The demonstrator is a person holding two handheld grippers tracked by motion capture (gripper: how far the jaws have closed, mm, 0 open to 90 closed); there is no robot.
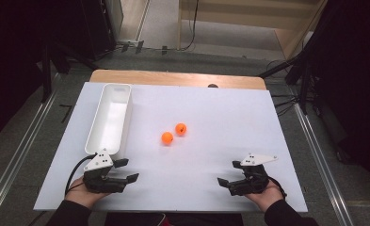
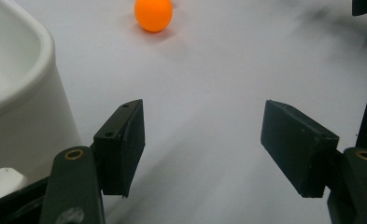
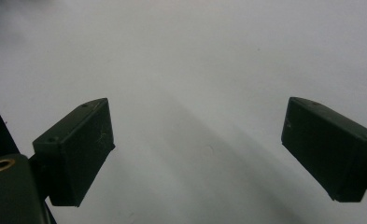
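Balls, two of them and both orange, lie near the middle of the high view on the white table [image 1: 211,117]: the nearer ball [image 1: 167,138] sits a little lower and to the left, the farther ball [image 1: 180,128] just beside it up and to the right, the two apart. One of them shows at the top edge of the left gripper view [image 2: 153,14], though I cannot tell which. One long white bin [image 1: 110,117] stands left of centre, near the balls but not touching them. Two hand-held grippers rest along the lower edge of the high view. The left hand-held gripper [image 1: 126,170], at lower left just below the bin's near end, has its jaws apart with nothing between them. The right hand-held gripper [image 1: 229,173], at lower right, is likewise spread wide over bare table.
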